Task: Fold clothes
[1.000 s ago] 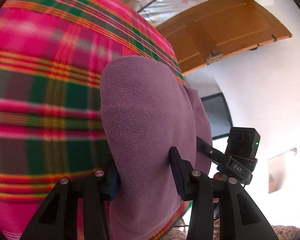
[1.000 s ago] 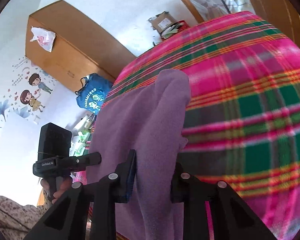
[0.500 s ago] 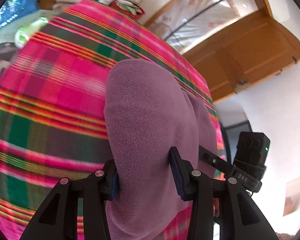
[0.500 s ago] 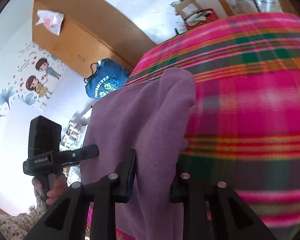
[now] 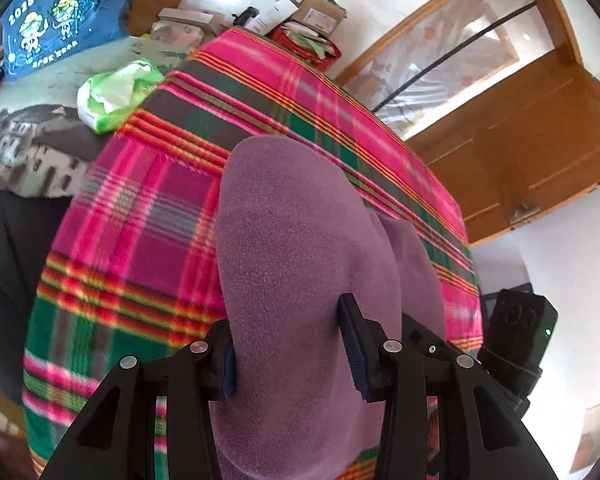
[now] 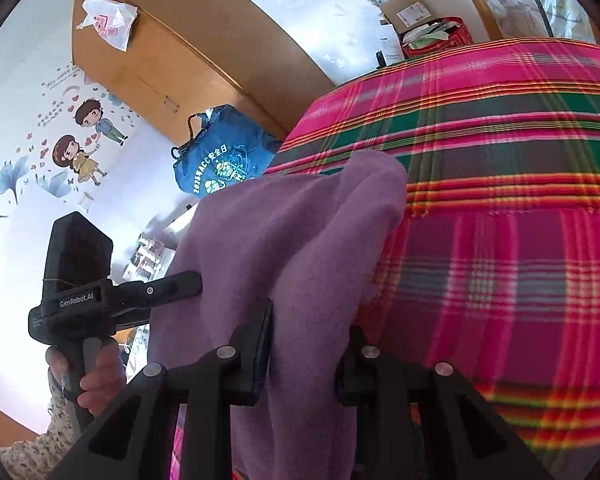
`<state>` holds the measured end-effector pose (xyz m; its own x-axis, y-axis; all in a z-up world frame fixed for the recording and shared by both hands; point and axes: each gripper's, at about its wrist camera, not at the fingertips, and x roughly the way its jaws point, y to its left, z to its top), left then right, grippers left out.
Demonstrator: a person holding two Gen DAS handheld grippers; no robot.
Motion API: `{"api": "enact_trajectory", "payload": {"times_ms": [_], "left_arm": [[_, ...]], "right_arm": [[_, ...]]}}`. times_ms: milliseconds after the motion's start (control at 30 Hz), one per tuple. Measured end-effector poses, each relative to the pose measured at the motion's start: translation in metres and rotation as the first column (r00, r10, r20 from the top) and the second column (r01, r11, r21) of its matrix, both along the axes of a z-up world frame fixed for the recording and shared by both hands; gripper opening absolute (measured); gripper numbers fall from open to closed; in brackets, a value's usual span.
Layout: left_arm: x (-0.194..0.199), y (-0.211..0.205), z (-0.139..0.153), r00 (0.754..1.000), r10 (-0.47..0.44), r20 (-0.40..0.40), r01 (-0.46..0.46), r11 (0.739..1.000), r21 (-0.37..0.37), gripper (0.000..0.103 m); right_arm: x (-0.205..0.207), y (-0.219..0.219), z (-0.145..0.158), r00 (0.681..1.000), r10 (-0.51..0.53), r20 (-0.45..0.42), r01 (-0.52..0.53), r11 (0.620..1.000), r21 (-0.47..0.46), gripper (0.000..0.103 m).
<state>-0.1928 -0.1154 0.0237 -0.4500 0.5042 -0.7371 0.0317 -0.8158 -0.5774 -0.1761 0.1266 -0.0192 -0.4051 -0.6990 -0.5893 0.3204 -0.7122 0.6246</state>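
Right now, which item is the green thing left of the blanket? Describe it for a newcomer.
Find the pink plaid blanket; beside its far left corner, below the blue printed bag, lies a crumpled green plastic bag. It is the only bright green, shiny thing there.

We see a purple garment (image 5: pixel 300 248) of matt, napped fleece over a woven plaid blanket (image 5: pixel 140 240), matt black plastic left gripper (image 5: pixel 288 356) with bright metal rivets, varnished wooden door (image 5: pixel 540 140), and crinkled glossy plastic bag (image 6: pixel 108 20).

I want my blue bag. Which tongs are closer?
Left, probably. The left tongs grip the purple cloth on the side of the blue bag; the right tongs grip it farther away.
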Motion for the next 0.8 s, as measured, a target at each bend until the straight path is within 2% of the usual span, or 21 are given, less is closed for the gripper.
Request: {"api": "enact_trajectory", "payload": {"times_ms": [167,467,700,800], "left_arm": [[-0.010,-0.009,-0.001,1.000,0.020,-0.010,-0.020,1.000,-0.016,0.045],[-0.014,-0.029,-0.028,0.997,0.050,0.054,-0.054,0.996,0.065,0.047],[0.000,-0.036,-0.029,0.997,0.062,0.039,-0.064,0.995,0.076,0.049],[0.011,-0.038,-0.024,0.998,0.067,0.019,-0.068,0.996,0.052,0.049]], "right_arm": [[-0.005,-0.007,0.000,1.000,-0.007,-0.028,0.008,1.000,0.015,0.026],[-0.009,-0.001,-0.010,0.999,-0.039,-0.017,0.040,0.998,0.047,0.034],[0.000,0.020,-0.014,0.997,-0.068,0.031,0.068,0.998,-0.011,0.040],[0.007,0.026,-0.011,0.996,-0.080,0.037,0.081,0.997,-0.014,0.041]]}}
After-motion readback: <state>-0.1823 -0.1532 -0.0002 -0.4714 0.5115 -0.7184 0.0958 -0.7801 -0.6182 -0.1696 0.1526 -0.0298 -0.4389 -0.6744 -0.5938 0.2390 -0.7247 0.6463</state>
